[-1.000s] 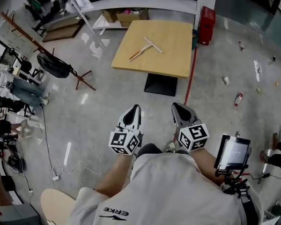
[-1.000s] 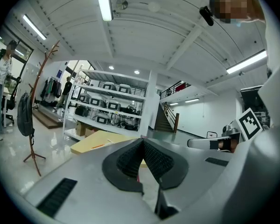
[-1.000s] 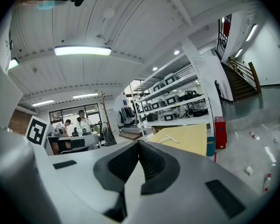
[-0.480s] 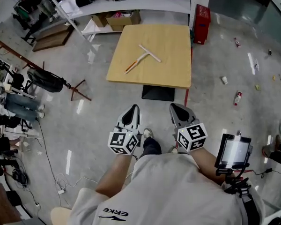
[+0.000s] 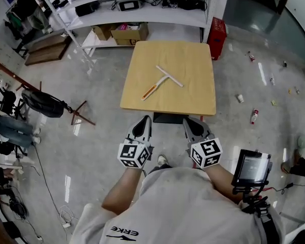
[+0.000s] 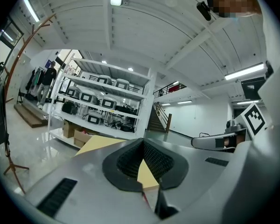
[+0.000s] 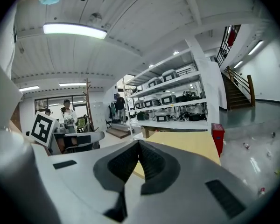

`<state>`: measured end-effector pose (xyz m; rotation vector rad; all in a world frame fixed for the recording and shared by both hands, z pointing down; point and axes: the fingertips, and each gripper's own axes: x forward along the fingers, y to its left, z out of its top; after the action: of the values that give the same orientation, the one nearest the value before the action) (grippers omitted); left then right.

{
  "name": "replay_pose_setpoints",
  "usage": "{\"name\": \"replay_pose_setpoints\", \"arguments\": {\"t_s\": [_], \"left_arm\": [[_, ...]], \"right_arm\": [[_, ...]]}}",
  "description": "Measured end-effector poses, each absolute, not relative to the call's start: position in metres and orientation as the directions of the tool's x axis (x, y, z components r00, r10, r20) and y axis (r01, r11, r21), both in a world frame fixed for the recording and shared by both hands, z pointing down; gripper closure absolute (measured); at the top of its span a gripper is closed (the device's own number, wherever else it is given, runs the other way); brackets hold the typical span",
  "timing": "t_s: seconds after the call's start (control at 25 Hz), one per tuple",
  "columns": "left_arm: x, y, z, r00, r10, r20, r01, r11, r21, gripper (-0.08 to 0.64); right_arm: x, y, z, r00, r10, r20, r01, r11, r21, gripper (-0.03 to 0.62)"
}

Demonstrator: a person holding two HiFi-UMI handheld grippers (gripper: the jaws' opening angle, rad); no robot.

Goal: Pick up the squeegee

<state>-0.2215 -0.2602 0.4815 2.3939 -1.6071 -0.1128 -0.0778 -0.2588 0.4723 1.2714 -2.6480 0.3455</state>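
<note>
Left gripper (image 5: 145, 119), right gripper (image 5: 188, 121): grey jaws closed, empty, just short of square wooden table (image 5: 197, 101) near edge. White T-shaped squeegee (image 5: 163, 81) mid-table.

white short-sleeved t-shirt (image 5: 183, 207), black erke print (image 5: 124, 232), grey left gripper (image 5: 145, 119), grey right gripper (image 5: 188, 121), black-and-white marker cubes (image 5: 135, 155)

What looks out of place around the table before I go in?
Only litter on the floor right of the table: a bottle, a cup and smaller scraps further back. The squeegee lies flat on the table, apparently intact.
</note>
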Motion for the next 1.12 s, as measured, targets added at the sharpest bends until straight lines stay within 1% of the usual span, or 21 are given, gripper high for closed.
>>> {"name": "replay_pose_setpoints", "arguments": {"t_s": [0.24, 0.56, 0.76, 1.12], "left_arm": [[-0.259, -0.285, 0.498, 0.412, -0.906, 0.100, -0.891, -0.377, 0.253, 0.557], [-0.278, -0.330, 0.515, 0.413, -0.899, 0.144, -0.895, -0.372, 0.246, 0.557], [-0.274, -0.403, 0.546, 0.401, -0.892, 0.208, -0.905, -0.350, 0.242, 0.557], [-0.279, -0.421, 0.575, 0.421, -0.847, 0.325, -0.905, -0.367, 0.215, 0.557]], "right_arm": [[-0.118, -0.279, 0.484, -0.594, -0.753, 0.282, -0.801, 0.586, -0.121, 0.588], [-0.137, -0.326, 0.499, -0.588, -0.747, 0.310, -0.805, 0.578, -0.133, 0.588], [-0.134, -0.400, 0.524, -0.595, -0.727, 0.343, -0.799, 0.582, -0.152, 0.588], [-0.141, -0.409, 0.539, -0.583, -0.703, 0.407, -0.805, 0.567, -0.175, 0.588]]}}
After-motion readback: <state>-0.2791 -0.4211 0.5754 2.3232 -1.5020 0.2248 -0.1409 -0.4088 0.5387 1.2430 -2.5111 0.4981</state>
